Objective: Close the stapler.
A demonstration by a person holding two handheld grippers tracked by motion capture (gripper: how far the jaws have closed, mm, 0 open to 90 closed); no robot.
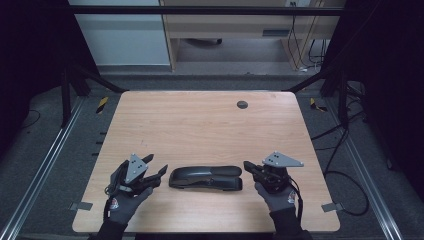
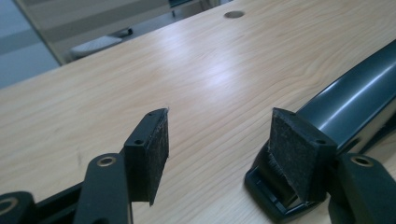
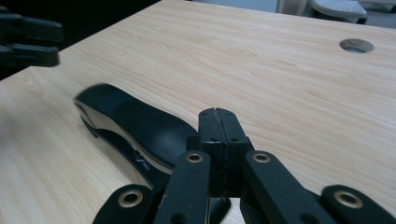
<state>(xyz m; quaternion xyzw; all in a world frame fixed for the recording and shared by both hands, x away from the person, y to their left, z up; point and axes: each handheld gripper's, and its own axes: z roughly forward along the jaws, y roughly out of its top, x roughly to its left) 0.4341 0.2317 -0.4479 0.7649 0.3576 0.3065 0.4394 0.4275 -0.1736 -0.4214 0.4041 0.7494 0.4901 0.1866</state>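
The black case (image 1: 206, 178) lies flat on the table (image 1: 200, 125), lengthwise btwn the two grippers. Left gripper (image 1: 152, 172) has its jaws spread wide w/ nothing btwn them; the case's near end sits just at the outer side of one pad (image 2: 294, 154), apparently touching it, while the other pad (image 2: 156, 149) is over bare wood, apart from the case. Right gripper (image 1: 248, 167) has its jaws pressed together, empty, tips just beside the case's other end; contact can't be told.
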